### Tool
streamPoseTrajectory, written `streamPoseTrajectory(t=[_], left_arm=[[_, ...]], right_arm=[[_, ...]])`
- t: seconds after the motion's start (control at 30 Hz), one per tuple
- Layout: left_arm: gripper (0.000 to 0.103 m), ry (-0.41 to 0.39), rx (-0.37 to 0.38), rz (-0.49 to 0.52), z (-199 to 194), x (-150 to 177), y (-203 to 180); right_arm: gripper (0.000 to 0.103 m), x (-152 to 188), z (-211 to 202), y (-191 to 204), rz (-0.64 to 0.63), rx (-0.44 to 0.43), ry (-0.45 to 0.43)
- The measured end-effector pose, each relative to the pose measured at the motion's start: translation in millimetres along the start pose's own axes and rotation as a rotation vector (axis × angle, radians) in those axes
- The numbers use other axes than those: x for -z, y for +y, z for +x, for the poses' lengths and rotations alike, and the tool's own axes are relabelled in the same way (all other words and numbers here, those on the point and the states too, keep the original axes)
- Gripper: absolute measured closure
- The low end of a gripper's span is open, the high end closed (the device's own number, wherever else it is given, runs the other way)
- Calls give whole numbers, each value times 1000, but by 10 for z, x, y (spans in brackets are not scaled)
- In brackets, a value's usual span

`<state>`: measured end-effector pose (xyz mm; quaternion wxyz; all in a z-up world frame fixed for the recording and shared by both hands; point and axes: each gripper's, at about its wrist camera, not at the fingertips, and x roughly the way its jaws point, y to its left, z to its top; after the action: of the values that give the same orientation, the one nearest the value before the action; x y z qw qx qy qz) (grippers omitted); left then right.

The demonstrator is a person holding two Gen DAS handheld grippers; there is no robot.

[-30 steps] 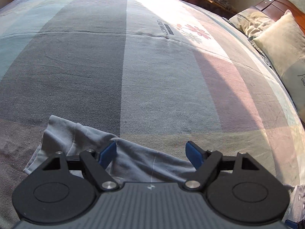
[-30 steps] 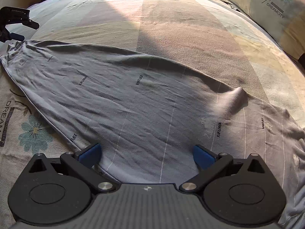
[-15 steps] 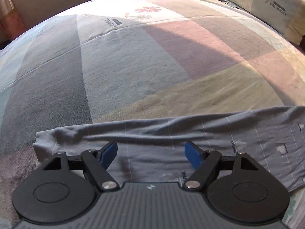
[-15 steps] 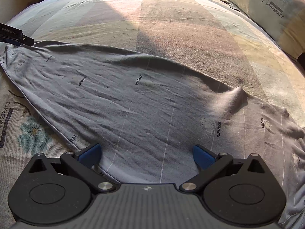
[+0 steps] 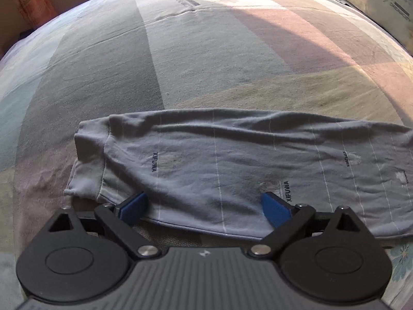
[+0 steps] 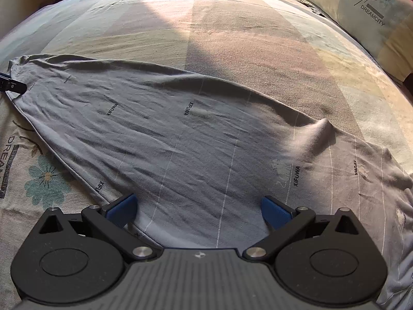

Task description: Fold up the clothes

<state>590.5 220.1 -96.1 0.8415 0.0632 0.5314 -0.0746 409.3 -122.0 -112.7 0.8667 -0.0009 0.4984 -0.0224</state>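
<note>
A grey garment (image 5: 232,160) with thin white lines and small dark lettering lies flat on the bed. In the left wrist view its cuffed end (image 5: 87,165) sits at the left, and the cloth runs off to the right. My left gripper (image 5: 205,205) hovers over the near hem, its jaws opening wide, with only flat cloth under the gap. In the right wrist view the same garment (image 6: 180,139) spreads wide, with a raised fold (image 6: 322,131) at the right. My right gripper (image 6: 198,208) stands open over the near edge. The left gripper's tip (image 6: 11,85) shows at the far left.
The bed (image 5: 206,59) is covered with a sheet of broad pastel stripes, part sunlit, part in shadow. A pillow (image 6: 361,13) with printed lettering lies at the back right. A flower print (image 6: 44,178) marks the sheet at the near left. A curtain (image 5: 31,0) hangs beyond the bed.
The left gripper swung round along the garment, so that the cuffed end and a long stretch of cloth now show, and its jaws spread wider. The right gripper stayed put.
</note>
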Motion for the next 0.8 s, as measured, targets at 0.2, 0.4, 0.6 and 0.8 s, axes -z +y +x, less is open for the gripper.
streamPoseTrajectory(t=[0.2,0.4,0.6,0.8], left_arm=[[10,-57,139,67,-148,-206,-707],[10,-53,105,133,248,-390,-1253],[9,-85,47,71,284,-471,-1224],[9,-131,109,170,-32,-159,-1272]], right_arm=[[0,19,0,17,6,12,-12],[0,14,3,26,15,20,-9],[0,31,2,29,15,20,-19],[0,24,-3,32,22,24,-16]])
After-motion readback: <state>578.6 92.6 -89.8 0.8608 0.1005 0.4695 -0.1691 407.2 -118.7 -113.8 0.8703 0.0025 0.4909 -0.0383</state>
